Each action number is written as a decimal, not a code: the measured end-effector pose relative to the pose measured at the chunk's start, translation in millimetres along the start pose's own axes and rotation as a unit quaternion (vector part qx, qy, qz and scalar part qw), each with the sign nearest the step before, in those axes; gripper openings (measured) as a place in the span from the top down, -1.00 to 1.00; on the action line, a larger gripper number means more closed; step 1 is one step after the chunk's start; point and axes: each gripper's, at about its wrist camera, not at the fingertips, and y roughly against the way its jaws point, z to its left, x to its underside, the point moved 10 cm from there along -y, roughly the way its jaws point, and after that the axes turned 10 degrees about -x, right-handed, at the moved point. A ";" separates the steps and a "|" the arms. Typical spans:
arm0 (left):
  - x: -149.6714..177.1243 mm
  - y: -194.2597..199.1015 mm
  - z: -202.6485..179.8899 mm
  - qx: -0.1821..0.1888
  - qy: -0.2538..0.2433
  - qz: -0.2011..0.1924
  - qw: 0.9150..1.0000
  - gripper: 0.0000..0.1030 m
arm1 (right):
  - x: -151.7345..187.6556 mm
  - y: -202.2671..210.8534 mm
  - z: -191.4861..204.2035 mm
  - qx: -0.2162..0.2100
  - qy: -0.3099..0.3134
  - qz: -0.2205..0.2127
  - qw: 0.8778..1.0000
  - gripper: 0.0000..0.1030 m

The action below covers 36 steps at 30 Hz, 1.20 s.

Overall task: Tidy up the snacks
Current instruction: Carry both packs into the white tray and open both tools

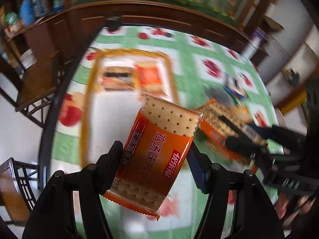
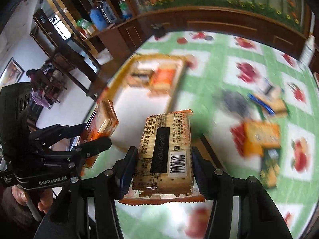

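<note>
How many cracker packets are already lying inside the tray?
2. A brown packet lies at the far end of the tray, and an orange packet lies beside it. The pictures are blurred, so more may be hidden.

Tray (image 1: 87,107) and its packets smeared by motion blur, loose snacks (image 2: 261,137) on worktop (image 2: 229,63) unreadable, cabinet shelf items (image 1: 28,14) indistinct

An orange cracker pack (image 1: 157,151) with red-and-white lettering and pale dotted crackers printed at both ends hangs tilted at the centre of the left wrist view. A second pack (image 2: 165,153) shows its back, barcode and black strip, at the centre of the right wrist view. Two blurred packs (image 1: 131,77) lie in an orange-rimmed white tray (image 1: 89,91) at upper left; more packs (image 2: 261,137) lie at right.
</note>
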 end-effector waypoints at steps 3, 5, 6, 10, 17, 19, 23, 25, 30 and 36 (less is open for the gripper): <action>-20.1 -19.6 20.3 -0.029 0.015 0.001 0.999 -0.23 | -26.1 -31.9 10.5 -0.008 0.002 -0.008 1.000 -0.06; -27.2 -32.0 28.0 -0.043 0.020 0.006 0.999 -0.23 | -44.4 -56.2 13.5 -0.003 0.004 -0.015 1.000 -0.06; -31.3 -39.5 32.9 -0.047 0.029 0.007 0.998 -0.23 | -50.9 -66.3 14.0 -0.002 0.001 -0.017 1.000 -0.06; -39.8 -62.5 47.2 -0.055 0.049 0.016 0.997 -0.23 | -71.3 -101.5 10.8 0.007 -0.002 -0.027 1.000 -0.06; -43.9 -94.7 59.6 -0.048 0.080 0.036 0.995 -0.23 | -82.2 -132.5 -0.7 0.024 0.000 -0.037 0.999 -0.06; -45.1 -99.9 57.5 -0.048 0.083 0.036 0.995 -0.19 | -80.2 -143.0 -2.0 0.024 0.002 -0.029 0.999 -0.06; -45.0 -107.1 54.4 -0.051 0.080 0.039 0.995 -0.06 | -77.3 -152.7 -0.5 0.032 0.013 -0.025 0.999 -0.06; -43.8 -109.7 54.7 -0.054 0.082 0.041 0.994 -0.06 | -76.0 -157.1 -0.7 0.036 0.015 -0.020 0.999 -0.06; -42.8 -110.1 55.2 -0.064 0.074 0.037 0.994 -0.06 | -69.5 -161.8 -3.5 0.040 0.016 -0.009 0.999 -0.05; -38.2 -106.7 55.6 -0.087 0.061 0.033 0.994 -0.07 | -62.5 -164.8 -1.6 0.034 0.012 0.007 0.999 -0.07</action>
